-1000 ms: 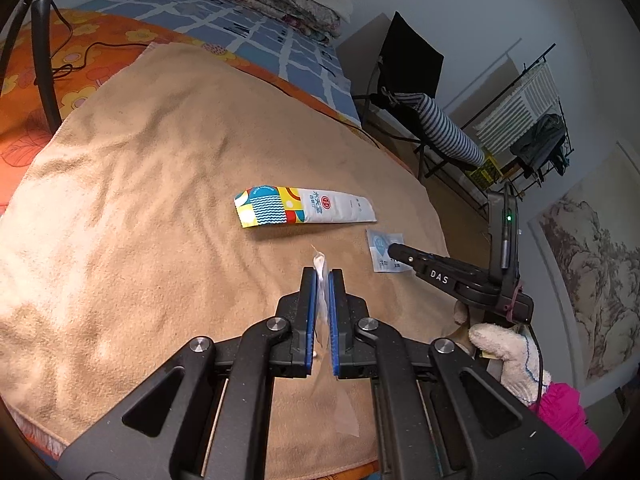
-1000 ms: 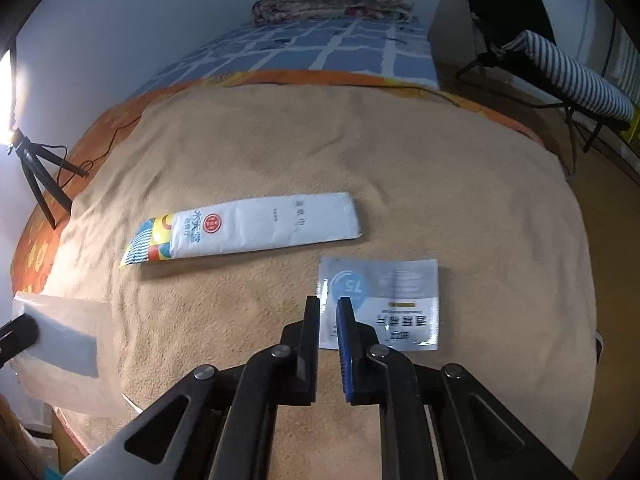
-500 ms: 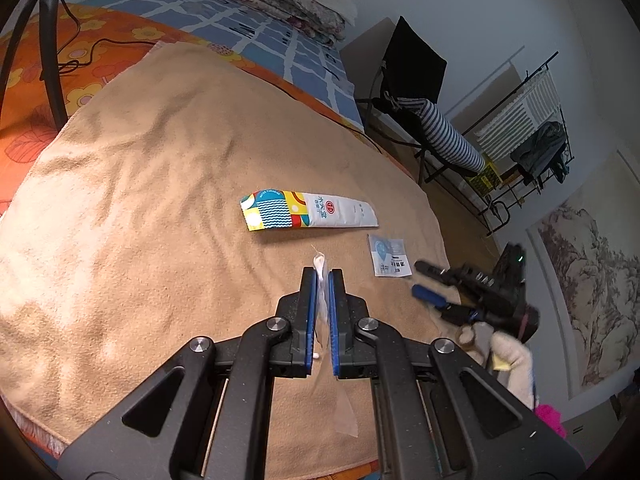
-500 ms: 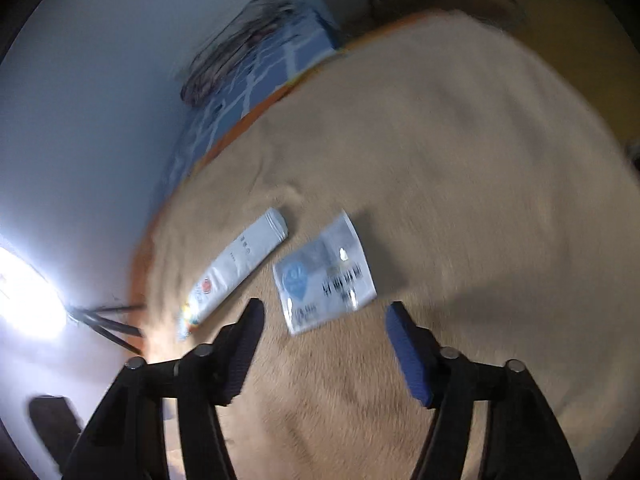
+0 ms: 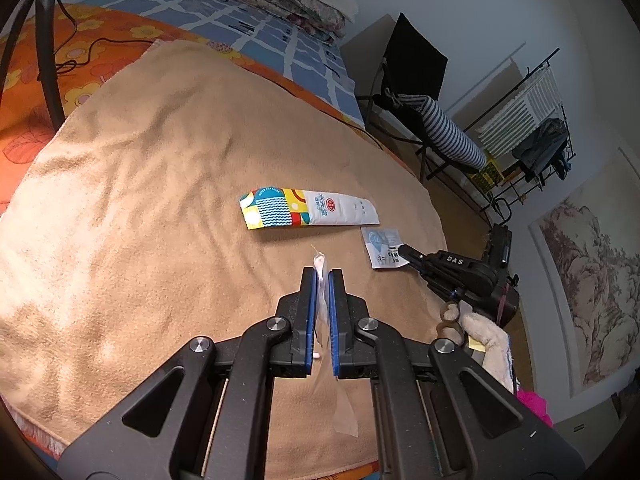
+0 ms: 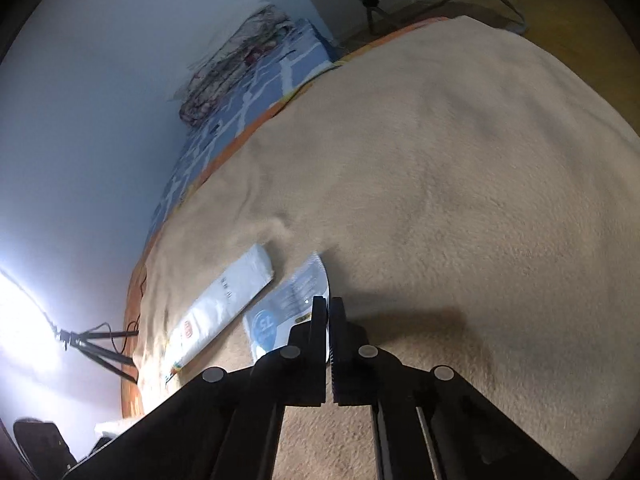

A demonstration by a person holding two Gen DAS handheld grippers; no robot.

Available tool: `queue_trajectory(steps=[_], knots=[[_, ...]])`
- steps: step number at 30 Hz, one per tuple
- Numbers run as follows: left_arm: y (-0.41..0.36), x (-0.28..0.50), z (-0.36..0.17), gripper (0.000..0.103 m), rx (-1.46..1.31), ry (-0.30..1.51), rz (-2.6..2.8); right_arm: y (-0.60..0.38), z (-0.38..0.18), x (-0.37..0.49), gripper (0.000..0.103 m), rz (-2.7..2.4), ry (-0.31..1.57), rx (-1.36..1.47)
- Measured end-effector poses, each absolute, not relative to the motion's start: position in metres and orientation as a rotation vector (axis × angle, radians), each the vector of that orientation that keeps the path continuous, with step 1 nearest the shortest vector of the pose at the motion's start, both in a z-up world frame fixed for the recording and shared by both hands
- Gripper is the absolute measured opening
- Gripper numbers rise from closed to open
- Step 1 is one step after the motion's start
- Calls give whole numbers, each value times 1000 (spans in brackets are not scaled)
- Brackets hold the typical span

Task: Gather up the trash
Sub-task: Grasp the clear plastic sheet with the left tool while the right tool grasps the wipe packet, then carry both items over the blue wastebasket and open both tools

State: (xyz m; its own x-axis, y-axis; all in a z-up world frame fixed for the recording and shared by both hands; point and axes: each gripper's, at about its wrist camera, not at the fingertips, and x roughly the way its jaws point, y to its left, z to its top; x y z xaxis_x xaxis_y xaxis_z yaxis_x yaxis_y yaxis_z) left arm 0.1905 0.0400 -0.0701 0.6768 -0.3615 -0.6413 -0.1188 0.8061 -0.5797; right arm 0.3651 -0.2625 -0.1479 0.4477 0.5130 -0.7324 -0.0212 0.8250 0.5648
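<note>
right gripper (image 6: 328,306) rolled sideways, clamping the small sachet (image 6: 286,310); left gripper (image 5: 323,280) level.

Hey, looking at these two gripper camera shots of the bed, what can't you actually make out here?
- Clear wrapper, left wrist view: mostly hidden between the left gripper fingers; contents unclear.
- Small packet, right wrist view: blurred, near edge behind the right gripper; whether it is lifted off the blanket is unclear.
- Long wrapper, right wrist view: print blurred.
- Any trash bin: in neither view.
</note>
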Motion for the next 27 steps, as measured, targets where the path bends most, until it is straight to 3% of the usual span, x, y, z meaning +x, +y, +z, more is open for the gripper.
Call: queue_trajectory(steps=[14,27], knots=[[29,139,-40,3,-580,811,-204,-268,-67,285,0,485,1002,377],[2,57,-42,3,-462,870,-268,-260,-49,163,0,595,1033,235]])
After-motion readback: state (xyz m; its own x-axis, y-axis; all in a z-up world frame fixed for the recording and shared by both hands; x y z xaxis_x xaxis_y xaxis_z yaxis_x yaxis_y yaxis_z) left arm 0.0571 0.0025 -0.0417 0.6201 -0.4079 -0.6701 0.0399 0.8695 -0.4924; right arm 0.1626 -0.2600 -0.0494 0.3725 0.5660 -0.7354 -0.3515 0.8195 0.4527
